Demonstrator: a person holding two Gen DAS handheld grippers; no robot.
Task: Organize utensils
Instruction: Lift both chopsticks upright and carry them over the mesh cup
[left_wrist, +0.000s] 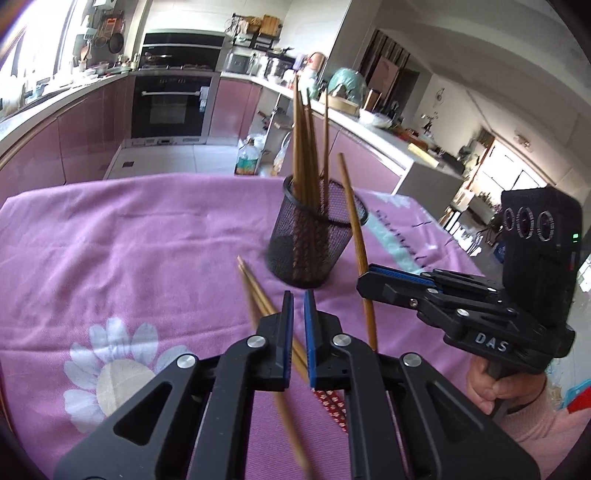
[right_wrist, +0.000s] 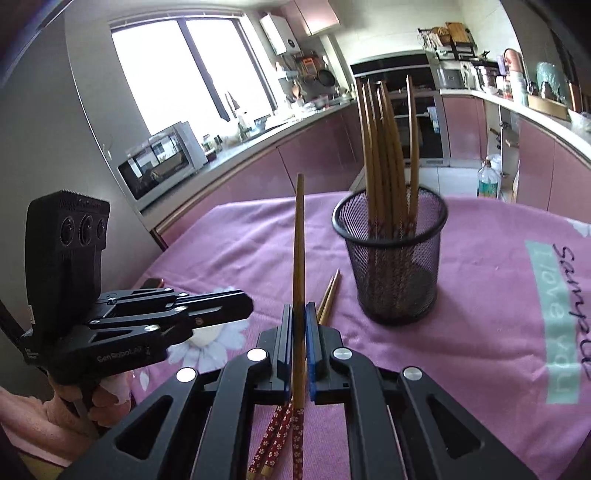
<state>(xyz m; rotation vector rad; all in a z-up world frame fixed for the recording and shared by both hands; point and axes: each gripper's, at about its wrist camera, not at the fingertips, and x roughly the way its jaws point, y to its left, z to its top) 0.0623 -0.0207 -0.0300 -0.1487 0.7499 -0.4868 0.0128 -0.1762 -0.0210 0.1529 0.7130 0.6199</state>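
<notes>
Left wrist view: the left tongs (left_wrist: 298, 306) hang just in front of the black mesh cup (left_wrist: 308, 236), their pads a narrow gap apart with nothing between them; two loose chopsticks (left_wrist: 258, 295) lie on the pink cloth (left_wrist: 129, 240) covering the tabletop, below the tongs and near the cup's base. A bundle of chopsticks (left_wrist: 306, 147) stands upright in the cup. Right of the cup, the right tongs (left_wrist: 373, 277) are closed on a single chopstick (left_wrist: 354, 229), held steeply tilted beside the cup's rim. Right wrist view: the right tongs (right_wrist: 298, 317) pinch the single chopstick (right_wrist: 299, 258) left of the mesh cup (right_wrist: 395, 266), its red patterned end pointing down; the left tongs (right_wrist: 243, 306) hover farther left of the cup, and whether anything is in them cannot be told here.
</notes>
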